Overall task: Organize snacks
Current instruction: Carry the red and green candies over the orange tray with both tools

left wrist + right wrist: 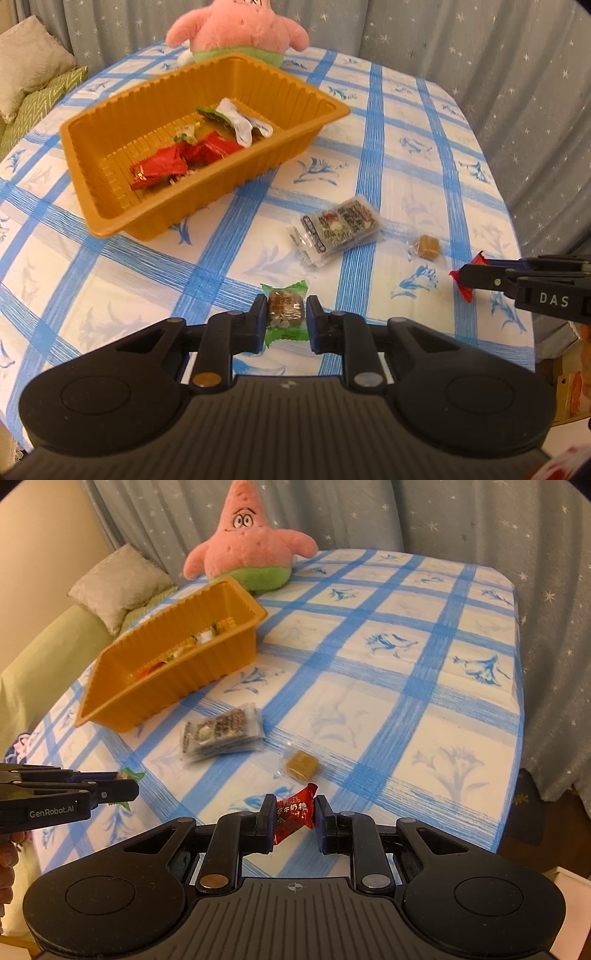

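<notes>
An orange plastic tray (110,218) (207,672) stands on the checked tablecloth and holds several wrapped snacks (184,157). My left gripper (286,314) is shut on a green-wrapped snack (284,312), near the table's front edge; it shows from the side in the right wrist view (122,788). My right gripper (295,812) is shut on a red-wrapped candy (293,812); it shows in the left wrist view (469,278). A clear pack of dark snacks (338,227) (221,734) and a brown caramel cube (426,247) (303,766) lie on the cloth between the grippers and the tray.
A pink starfish plush toy (247,550) (236,29) sits behind the tray at the table's far edge. Cushions (118,585) lie on a sofa at the left. A grey starred curtain (480,513) hangs behind the table. The table edge drops off at the right.
</notes>
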`<state>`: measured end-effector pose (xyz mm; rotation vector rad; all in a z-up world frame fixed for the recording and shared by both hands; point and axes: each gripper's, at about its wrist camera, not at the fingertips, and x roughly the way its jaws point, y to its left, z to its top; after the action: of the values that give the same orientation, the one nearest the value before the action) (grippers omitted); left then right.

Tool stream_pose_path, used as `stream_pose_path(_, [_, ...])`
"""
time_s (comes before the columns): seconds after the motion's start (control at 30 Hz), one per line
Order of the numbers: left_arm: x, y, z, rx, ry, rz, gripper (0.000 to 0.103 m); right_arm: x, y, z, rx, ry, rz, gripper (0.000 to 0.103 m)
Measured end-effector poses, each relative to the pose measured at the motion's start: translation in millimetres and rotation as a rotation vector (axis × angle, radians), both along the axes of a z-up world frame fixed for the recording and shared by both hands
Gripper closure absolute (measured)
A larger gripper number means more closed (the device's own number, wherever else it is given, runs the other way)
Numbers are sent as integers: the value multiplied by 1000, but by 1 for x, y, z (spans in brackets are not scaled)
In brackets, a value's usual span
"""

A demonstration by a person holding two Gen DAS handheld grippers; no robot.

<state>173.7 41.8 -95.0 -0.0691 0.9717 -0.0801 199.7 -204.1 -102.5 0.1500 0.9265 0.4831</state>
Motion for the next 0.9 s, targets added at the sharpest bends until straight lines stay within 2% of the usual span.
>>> stream_pose_path(0.43, [-7, 19, 47, -2, -110, 60, 84, 22, 16, 32, 74, -59, 56, 81])
stream_pose_path(0.9, [20, 59, 77, 38, -184, 146, 84, 80, 57, 69, 122, -145, 138, 81])
